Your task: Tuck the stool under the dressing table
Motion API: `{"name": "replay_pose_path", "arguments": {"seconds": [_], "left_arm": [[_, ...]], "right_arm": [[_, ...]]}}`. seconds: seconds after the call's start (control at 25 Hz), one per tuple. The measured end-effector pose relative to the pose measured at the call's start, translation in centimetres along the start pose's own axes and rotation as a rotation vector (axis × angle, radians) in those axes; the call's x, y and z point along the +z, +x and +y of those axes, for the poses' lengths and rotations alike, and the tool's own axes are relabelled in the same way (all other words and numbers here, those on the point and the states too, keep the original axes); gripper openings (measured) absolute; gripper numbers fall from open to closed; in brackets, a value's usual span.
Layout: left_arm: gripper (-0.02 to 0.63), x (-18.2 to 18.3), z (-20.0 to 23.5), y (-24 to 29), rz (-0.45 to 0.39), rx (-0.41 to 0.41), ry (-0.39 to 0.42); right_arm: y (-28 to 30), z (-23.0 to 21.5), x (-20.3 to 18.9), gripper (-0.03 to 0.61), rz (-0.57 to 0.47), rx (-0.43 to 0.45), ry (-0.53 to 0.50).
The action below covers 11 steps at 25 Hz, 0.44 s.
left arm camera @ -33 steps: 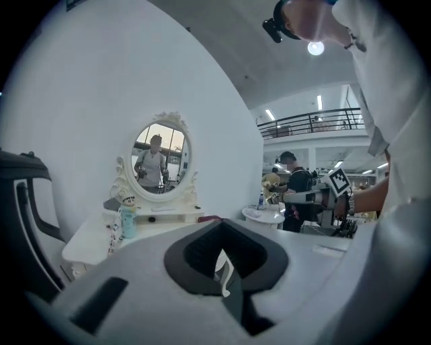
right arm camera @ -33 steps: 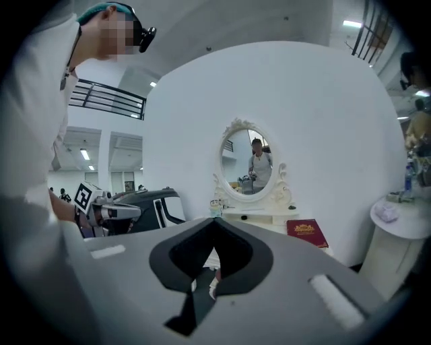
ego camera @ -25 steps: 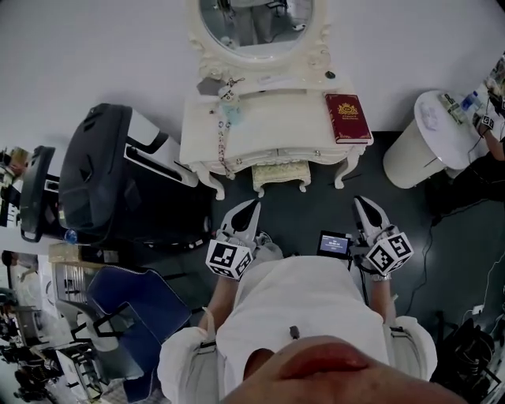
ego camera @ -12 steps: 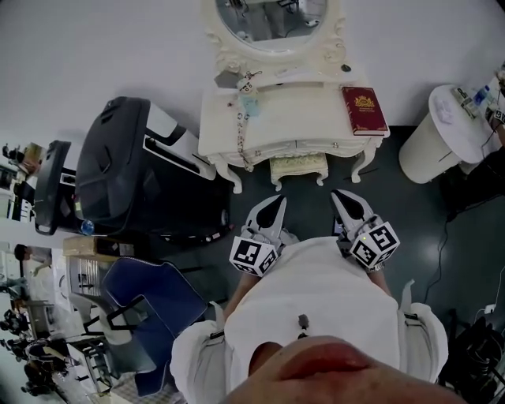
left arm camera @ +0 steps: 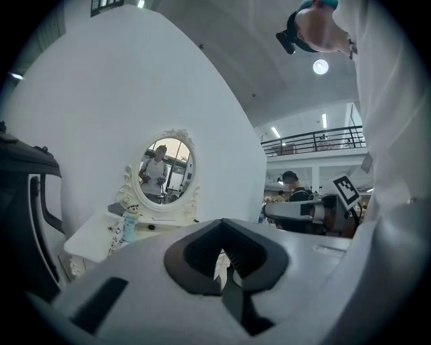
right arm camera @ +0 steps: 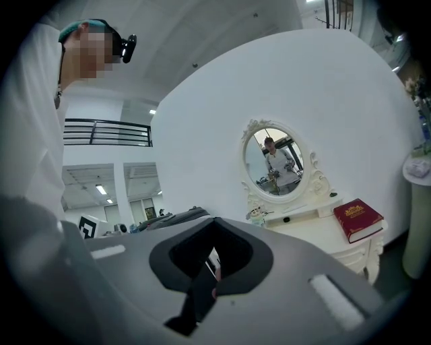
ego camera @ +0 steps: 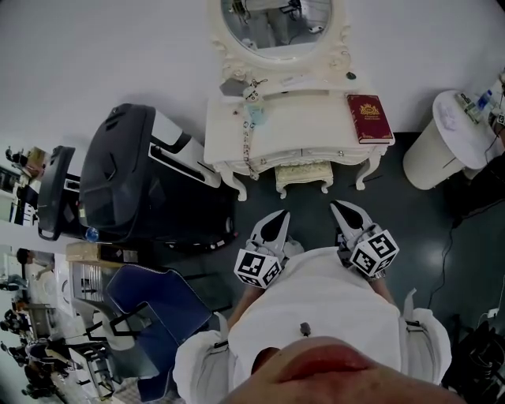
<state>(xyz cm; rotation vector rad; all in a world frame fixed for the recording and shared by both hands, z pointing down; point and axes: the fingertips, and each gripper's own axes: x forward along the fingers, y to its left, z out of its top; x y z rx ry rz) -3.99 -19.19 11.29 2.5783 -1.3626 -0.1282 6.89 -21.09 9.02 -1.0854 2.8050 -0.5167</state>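
The cream stool (ego camera: pixel 302 174) stands between the front legs of the white dressing table (ego camera: pixel 296 126), its seat partly under the table's front edge. An oval mirror (ego camera: pixel 276 22) tops the table. Both grippers hover level in front of the stool, apart from it. My left gripper (ego camera: pixel 282 215) is shut and empty, and so is my right gripper (ego camera: pixel 336 207). In the left gripper view the shut jaws (left arm camera: pixel 223 261) point toward the table (left arm camera: pixel 94 234). The right gripper view shows its shut jaws (right arm camera: pixel 210 269) and the table (right arm camera: pixel 316 232). Neither gripper view shows the stool.
A red book (ego camera: pixel 369 118) lies on the table's right end, a beaded chain (ego camera: pixel 245 138) on its left. A large black case (ego camera: pixel 130 177) stands left of the table, a white round stand (ego camera: pixel 438 138) to the right, a blue chair (ego camera: pixel 158 304) at lower left.
My right gripper has moved left, closer to the left one. The left gripper has hardly shifted. The whole view has drifted, so the table sits further right in the picture.
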Motion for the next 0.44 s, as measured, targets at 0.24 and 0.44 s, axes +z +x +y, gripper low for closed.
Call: {"name": "replay_pose_path", "arguments": {"seconds": [0.24,0.44], "left_arm": [[0.008,-0.2,-0.3,0.1,0.004,-0.007,0.022],[0.008,-0.8,-0.4,0.1,0.003,-0.001,-0.002]], "right_arm": [[0.3,0.5,-0.7,0.006,0.025,0.024,-0.004],[0.6,0.6,-1.2,0.005,0.038,0.033,-0.018]]}}
